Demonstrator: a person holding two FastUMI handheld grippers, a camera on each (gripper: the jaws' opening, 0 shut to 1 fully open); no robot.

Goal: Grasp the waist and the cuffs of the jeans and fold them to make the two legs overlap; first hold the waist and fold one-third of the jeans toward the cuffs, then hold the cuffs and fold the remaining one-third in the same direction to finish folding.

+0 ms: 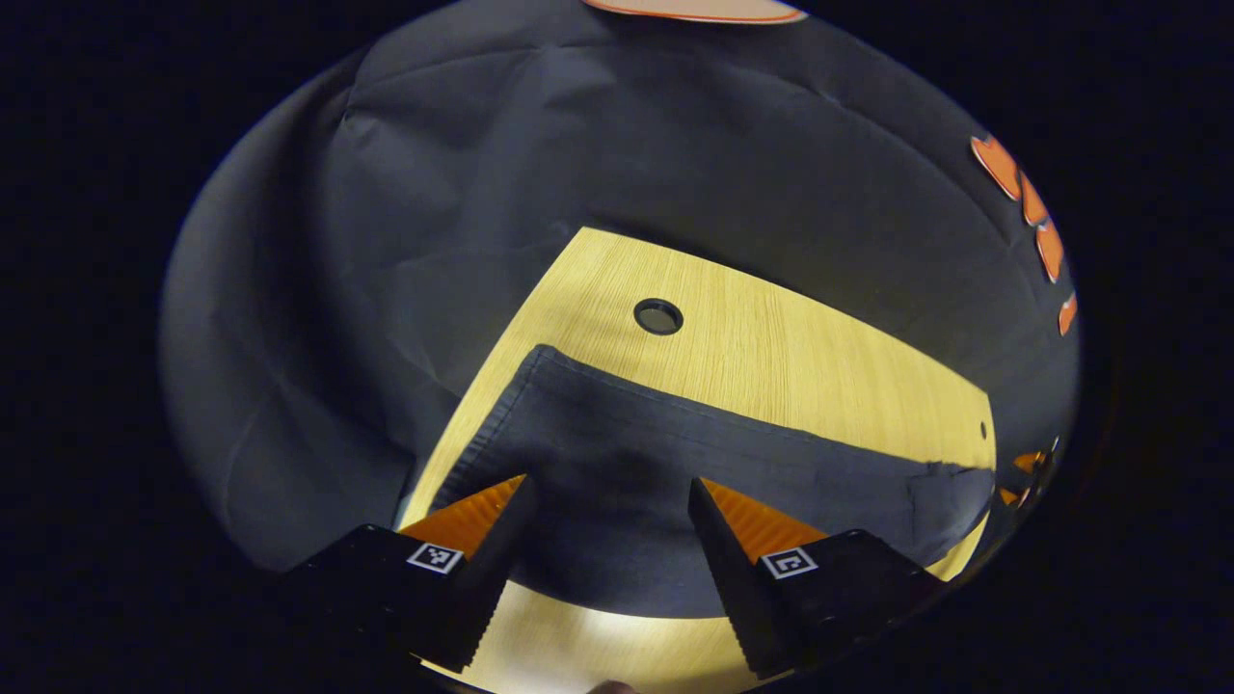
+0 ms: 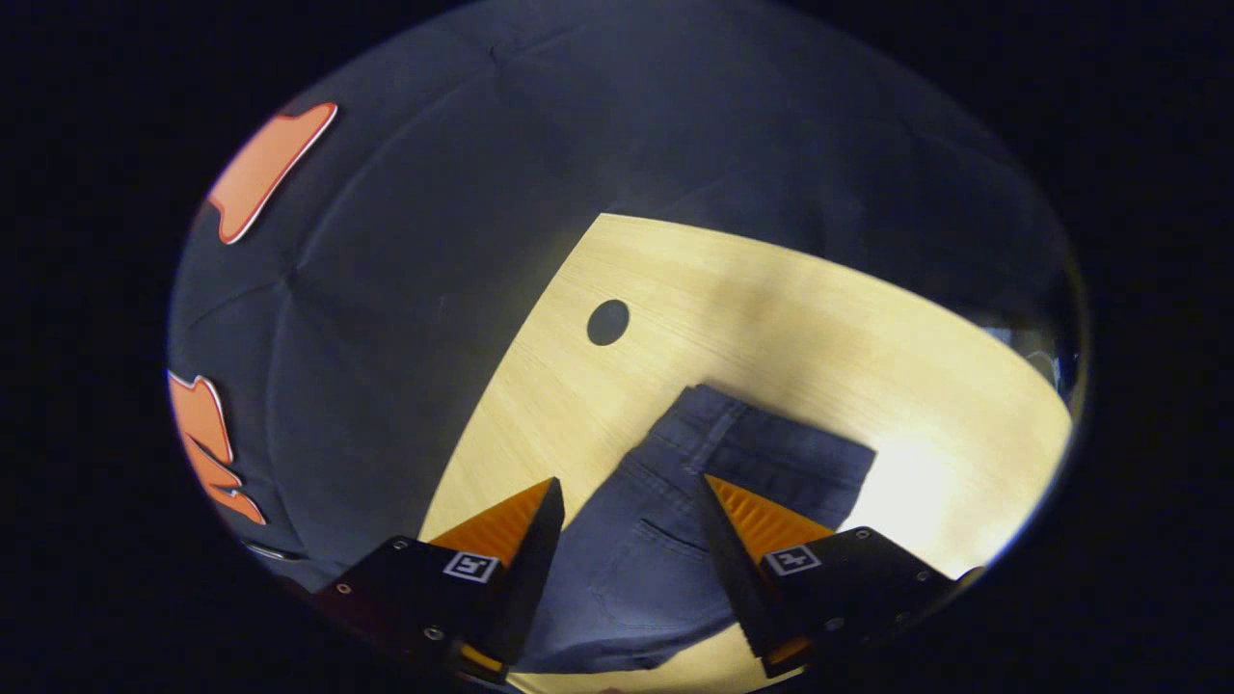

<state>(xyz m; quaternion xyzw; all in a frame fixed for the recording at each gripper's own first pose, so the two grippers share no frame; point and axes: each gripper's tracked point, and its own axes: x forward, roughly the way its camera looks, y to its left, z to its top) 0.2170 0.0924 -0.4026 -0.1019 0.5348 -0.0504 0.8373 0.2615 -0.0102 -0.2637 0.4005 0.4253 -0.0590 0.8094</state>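
The jeans (image 2: 675, 540) lie flat on the table (image 2: 771, 308), waist end toward its round hole (image 2: 607, 322). The right gripper (image 2: 627, 540) hovers above the waist, the left gripper (image 1: 607, 540) above the cuffs; both stand apart, holding nothing.

A light wooden table top (image 1: 791, 366) with a round dark cable hole (image 1: 658, 316) is lying before a creased black cloth wall (image 1: 463, 193).

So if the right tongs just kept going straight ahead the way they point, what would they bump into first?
Most likely the jeans. The right tongs stand open with the waist end of the dark denim lying between and just beyond their tips on the wooden table. How high they hang above the cloth is hard to judge.
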